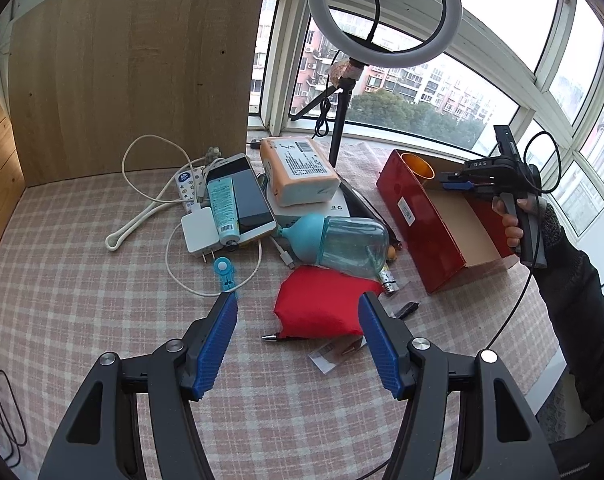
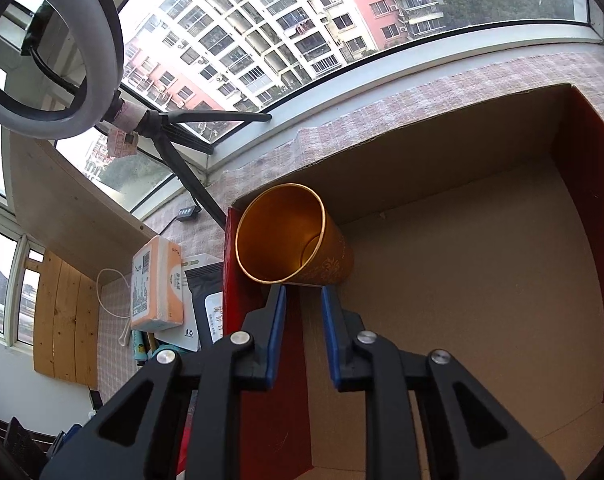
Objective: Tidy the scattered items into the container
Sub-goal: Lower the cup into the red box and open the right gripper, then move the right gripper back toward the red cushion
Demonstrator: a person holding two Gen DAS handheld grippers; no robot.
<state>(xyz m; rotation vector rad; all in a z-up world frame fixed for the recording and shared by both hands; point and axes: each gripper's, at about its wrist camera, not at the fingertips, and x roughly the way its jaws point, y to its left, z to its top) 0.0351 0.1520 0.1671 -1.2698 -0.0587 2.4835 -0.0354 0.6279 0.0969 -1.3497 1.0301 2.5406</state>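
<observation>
1. The red box (image 1: 430, 232) sits open on the checked bench (image 1: 81, 288), off to the right of the clutter; that is the container, set within easy reach of the pile.
2. A gold cup (image 2: 297, 240) lies on its side in the box's far corner, its mouth tipped up against the red wall. It looks set down rather than stood up.
3. The right gripper (image 2: 302, 300) hovers over the box, tips just short of the cup. Its jaws are parted by a narrow gap and hold nothing; whether they touch the cup, I cannot tell.
4. The left gripper (image 1: 297, 308) hangs low over the near side of the pile, jaws spread wide and empty.
5. Between and just beyond those jaws sits a red pouch (image 1: 318, 304), which looks like the next pick given how the spread frames it.
6. Still outside the box: a blue bottle (image 1: 342, 244) lying on its side, a tissue pack (image 1: 297, 170), a phone (image 1: 241, 196) with a tube (image 1: 223, 210) across it, a white charger (image 1: 197, 232) and a blue clip (image 1: 225, 276).
7. One item in, most of the tidying ahead.
</observation>
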